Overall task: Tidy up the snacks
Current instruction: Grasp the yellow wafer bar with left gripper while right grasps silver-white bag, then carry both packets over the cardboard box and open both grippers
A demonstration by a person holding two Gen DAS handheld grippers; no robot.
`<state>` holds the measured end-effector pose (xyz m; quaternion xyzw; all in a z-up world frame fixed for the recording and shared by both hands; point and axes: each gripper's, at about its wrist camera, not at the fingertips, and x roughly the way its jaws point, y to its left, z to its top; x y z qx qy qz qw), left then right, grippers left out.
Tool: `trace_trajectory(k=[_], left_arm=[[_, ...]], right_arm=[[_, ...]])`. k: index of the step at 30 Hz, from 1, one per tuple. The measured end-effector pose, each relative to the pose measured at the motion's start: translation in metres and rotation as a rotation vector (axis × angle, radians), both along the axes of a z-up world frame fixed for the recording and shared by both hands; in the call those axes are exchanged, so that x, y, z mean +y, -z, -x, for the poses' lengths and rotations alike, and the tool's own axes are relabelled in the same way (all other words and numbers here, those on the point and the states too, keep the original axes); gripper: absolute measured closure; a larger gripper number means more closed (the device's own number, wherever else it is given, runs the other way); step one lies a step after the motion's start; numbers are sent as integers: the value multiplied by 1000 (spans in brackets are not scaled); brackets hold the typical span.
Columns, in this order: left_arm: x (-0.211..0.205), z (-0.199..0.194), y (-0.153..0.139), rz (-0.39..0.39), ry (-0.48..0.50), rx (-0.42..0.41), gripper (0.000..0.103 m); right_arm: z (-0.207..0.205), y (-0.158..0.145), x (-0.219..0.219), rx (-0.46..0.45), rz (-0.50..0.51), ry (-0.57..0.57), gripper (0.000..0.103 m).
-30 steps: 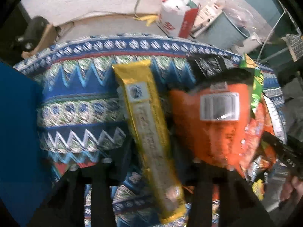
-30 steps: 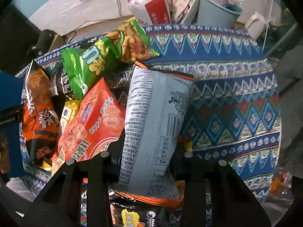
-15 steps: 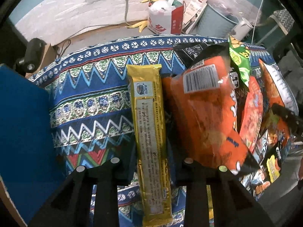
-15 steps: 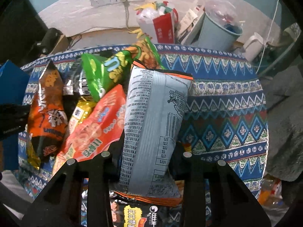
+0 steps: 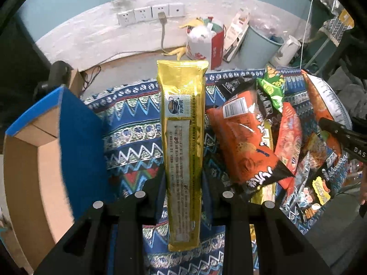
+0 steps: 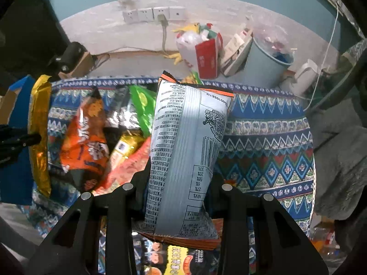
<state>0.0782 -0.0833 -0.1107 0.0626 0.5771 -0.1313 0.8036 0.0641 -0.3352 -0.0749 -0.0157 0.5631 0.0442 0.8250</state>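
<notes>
A blue box (image 5: 75, 142) stands open at the cloth's (image 5: 128, 123) left edge. The right gripper (image 6: 179, 183) clamps a puffy, crushable grey bag (image 6: 185, 146); the left gripper (image 5: 183, 188) clamps a long, slick gold pack (image 5: 183, 137) near its lower end, so it may droop.

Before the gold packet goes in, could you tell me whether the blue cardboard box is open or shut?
Open: in the left wrist view the blue cardboard box shows its bare brown inside and a raised flap. Contents cannot be told.

Cardboard box (image 5: 27, 160) cut off at left, small print on silver bag (image 6: 183, 149) illegible
</notes>
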Motion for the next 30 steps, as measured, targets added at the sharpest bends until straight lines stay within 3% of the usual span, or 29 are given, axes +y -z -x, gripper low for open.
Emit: trace_trajectory(k=[18, 30], left_arm=[[44, 42, -84, 107, -6, -111, 74], [82, 57, -130, 111, -33, -203, 74]], right_arm=[[12, -67, 84, -134, -57, -159, 69], [12, -93, 153, -165, -90, -276, 69]])
